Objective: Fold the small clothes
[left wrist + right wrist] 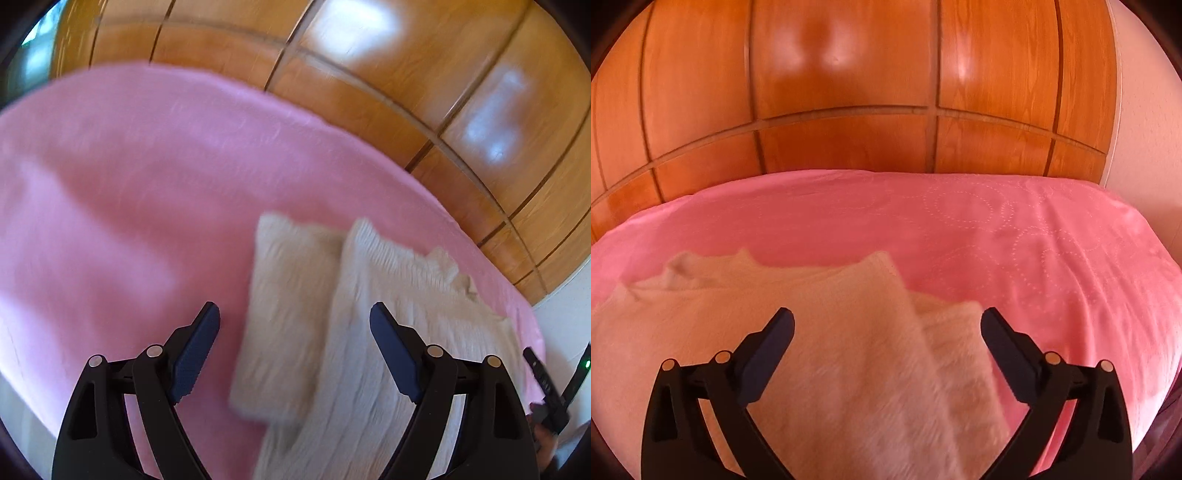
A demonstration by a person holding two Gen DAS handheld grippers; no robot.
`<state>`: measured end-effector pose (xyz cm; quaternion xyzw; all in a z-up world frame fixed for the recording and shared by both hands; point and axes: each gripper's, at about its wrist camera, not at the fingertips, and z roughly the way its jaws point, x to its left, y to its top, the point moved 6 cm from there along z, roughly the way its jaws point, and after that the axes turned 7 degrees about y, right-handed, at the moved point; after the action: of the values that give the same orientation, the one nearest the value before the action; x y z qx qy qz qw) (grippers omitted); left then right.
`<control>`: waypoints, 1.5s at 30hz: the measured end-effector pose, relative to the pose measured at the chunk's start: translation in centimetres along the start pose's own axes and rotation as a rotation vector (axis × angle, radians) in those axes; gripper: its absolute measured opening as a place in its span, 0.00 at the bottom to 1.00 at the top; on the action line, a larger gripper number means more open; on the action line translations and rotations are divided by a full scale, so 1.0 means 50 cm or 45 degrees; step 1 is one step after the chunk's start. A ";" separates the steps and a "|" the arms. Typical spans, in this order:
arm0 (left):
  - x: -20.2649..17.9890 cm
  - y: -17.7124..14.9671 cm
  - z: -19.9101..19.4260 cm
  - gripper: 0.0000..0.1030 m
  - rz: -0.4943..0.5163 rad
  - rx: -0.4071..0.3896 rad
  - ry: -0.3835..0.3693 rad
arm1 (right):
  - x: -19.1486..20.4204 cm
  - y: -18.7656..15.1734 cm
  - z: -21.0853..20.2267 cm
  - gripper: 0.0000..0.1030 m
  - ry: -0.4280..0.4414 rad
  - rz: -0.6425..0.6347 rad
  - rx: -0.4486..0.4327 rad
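A cream ribbed knit garment (388,332) lies on the pink bed cover (129,184), with a sleeve (280,317) folded beside its body. My left gripper (295,314) is open and empty, hovering above the sleeve. In the right wrist view the same garment (812,332) lies in front, one part folded over another (953,332). My right gripper (886,321) is open and empty, above the garment. The other gripper's tip (546,387) shows at the right edge of the left wrist view.
The pink cover (1034,258) spreads across the bed. A glossy wooden panelled wardrobe (849,92) stands behind the bed, also seen in the left wrist view (406,74). A white wall (1145,129) lies at the right.
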<state>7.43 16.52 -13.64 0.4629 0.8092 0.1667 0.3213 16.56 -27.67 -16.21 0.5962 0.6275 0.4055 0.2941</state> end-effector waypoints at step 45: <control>-0.038 -0.054 0.024 0.27 -0.104 0.132 -0.395 | 0.169 -0.237 -0.100 0.16 0.525 -0.034 0.366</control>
<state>7.22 13.45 -15.37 0.4657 0.7755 0.0381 0.4246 5.27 -19.65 -22.93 0.5281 0.7332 0.4213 0.0774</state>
